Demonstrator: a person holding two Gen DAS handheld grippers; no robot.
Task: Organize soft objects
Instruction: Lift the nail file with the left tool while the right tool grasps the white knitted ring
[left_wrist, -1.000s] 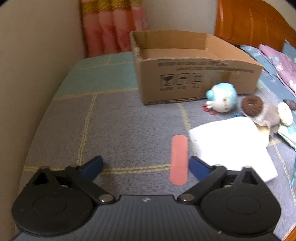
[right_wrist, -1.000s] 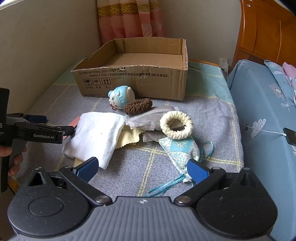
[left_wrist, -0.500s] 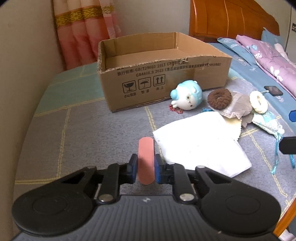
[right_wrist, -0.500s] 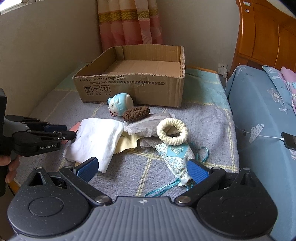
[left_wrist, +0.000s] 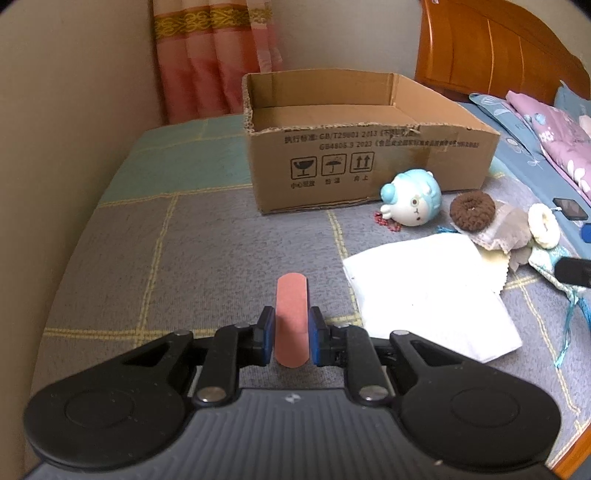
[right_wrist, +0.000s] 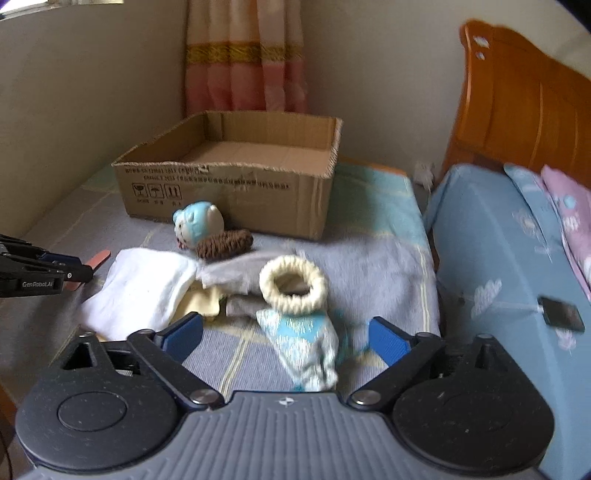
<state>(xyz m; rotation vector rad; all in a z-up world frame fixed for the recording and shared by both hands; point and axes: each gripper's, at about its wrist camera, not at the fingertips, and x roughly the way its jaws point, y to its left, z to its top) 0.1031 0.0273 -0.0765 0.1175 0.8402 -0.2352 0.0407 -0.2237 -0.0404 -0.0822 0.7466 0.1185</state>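
Observation:
My left gripper (left_wrist: 291, 330) is shut on a pink oblong strip (left_wrist: 291, 306), which sticks out forward between the blue pads just above the grey bedspread. The right wrist view shows that gripper (right_wrist: 74, 273) at the left edge, with the strip (right_wrist: 99, 258). My right gripper (right_wrist: 286, 334) hangs over a blue patterned pouch (right_wrist: 306, 343); its jaws are closing, the pouch lies between them, and the pads stay clear of it. Beyond lie a cream scrunchie (right_wrist: 293, 282), a brown scrunchie (right_wrist: 225, 243), a blue plush toy (right_wrist: 199, 225) and a white cloth (right_wrist: 140, 291). An open cardboard box (right_wrist: 229, 184) stands behind.
Grey cloth (right_wrist: 236, 273) and a yellow cloth (right_wrist: 207, 299) lie under the scrunchies. A wall runs along the left. Blue bedding with a phone (right_wrist: 561, 312) rises on the right, before a wooden headboard (right_wrist: 517, 110). A pink curtain (left_wrist: 214, 55) hangs behind the box.
The left gripper went from open around the pink strip to shut on it. The right gripper came closer to the pouch and its jaws narrowed a little.

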